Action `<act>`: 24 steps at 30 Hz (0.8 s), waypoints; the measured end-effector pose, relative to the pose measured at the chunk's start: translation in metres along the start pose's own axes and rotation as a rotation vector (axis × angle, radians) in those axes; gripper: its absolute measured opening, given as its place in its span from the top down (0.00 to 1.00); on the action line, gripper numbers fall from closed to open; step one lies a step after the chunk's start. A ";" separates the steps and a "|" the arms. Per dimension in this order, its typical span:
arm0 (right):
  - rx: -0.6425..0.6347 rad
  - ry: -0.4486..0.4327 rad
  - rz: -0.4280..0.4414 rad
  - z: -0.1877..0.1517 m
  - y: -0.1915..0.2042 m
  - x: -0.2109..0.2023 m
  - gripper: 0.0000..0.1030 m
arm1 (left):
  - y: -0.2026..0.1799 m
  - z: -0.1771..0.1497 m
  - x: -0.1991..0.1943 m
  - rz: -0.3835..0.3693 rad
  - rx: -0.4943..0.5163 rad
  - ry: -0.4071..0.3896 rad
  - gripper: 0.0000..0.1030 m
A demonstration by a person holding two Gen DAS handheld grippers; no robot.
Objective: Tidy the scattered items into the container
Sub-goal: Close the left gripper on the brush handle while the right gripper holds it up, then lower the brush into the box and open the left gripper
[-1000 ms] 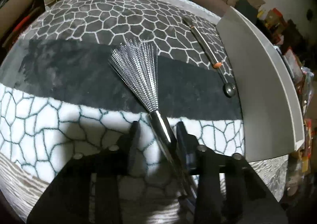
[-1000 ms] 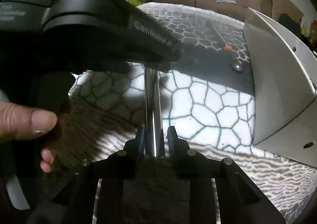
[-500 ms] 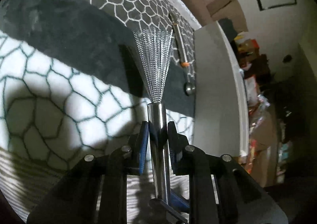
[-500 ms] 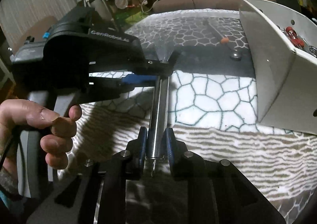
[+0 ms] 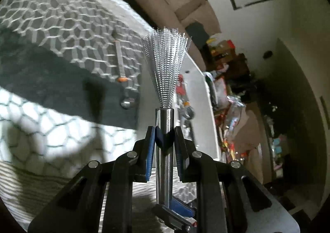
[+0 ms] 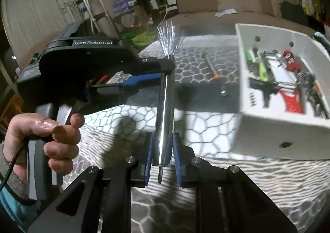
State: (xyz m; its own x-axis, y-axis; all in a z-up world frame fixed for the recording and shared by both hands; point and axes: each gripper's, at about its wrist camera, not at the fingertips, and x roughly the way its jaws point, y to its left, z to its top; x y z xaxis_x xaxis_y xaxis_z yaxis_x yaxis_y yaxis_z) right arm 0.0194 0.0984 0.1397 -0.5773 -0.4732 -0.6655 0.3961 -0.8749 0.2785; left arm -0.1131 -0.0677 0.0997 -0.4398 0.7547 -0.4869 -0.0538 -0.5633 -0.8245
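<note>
Both grippers hold the same item, a wire brush [image 5: 165,150] w/ chrome tube handle and fanned metal bristles. Left gripper [image 5: 164,142] has its jaws clamped on the tube just below the bristle end; bristles stick out ahead of the jaws. Right gripper [image 6: 162,150] has its jaws clamped on the tube's other end, thin pin tip poking back between them. Brush is lifted off the patterned blanket [image 6: 206,121]. White container [image 6: 268,130] sits right of the right jaws & beyond, w/ red, green, black items inside. A thin tool w/ orange band [image 6: 215,74] lies on the blanket ahead of the jaws, between brush and container. A hand [image 6: 41,134] grips the left gripper's handle.
</note>
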 end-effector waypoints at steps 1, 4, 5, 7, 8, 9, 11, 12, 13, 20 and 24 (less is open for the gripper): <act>0.003 -0.006 -0.006 0.003 -0.006 -0.007 0.82 | -0.009 0.001 0.003 -0.007 0.009 0.009 0.84; 0.023 -0.043 -0.031 0.013 -0.028 -0.037 0.82 | -0.051 0.007 0.025 -0.025 0.043 0.044 0.84; 0.033 -0.053 -0.038 0.017 -0.036 -0.046 0.82 | -0.066 0.009 0.036 -0.034 0.055 0.057 0.84; 0.046 -0.076 -0.068 0.028 -0.060 -0.068 0.82 | -0.097 0.009 0.062 -0.045 0.078 0.084 0.84; 0.046 -0.081 -0.087 0.032 -0.070 -0.075 0.82 | -0.109 0.008 0.074 -0.054 0.084 0.098 0.84; 0.047 -0.087 -0.116 0.036 -0.085 -0.087 0.82 | -0.122 0.008 0.088 -0.064 0.088 0.112 0.84; 0.062 -0.091 -0.153 0.042 -0.114 -0.102 0.82 | -0.146 0.008 0.119 -0.081 0.096 0.142 0.84; 0.066 -0.088 -0.171 0.045 -0.127 -0.108 0.82 | -0.155 0.008 0.132 -0.089 0.098 0.154 0.84; 0.072 -0.086 -0.188 0.047 -0.139 -0.113 0.82 | -0.164 0.007 0.150 -0.094 0.096 0.172 0.84; 0.123 -0.008 -0.302 0.053 -0.232 -0.118 0.82 | -0.181 -0.002 0.261 -0.085 0.048 0.287 0.84; 0.139 0.065 -0.353 0.053 -0.273 -0.100 0.82 | -0.172 -0.007 0.309 -0.064 0.022 0.340 0.84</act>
State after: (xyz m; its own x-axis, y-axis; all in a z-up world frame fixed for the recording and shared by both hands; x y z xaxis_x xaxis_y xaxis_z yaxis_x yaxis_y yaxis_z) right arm -0.0686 0.3789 0.1667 -0.6128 -0.1365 -0.7784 0.0777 -0.9906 0.1126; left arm -0.2335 0.2646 0.0897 -0.1114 0.8557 -0.5053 -0.0925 -0.5152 -0.8521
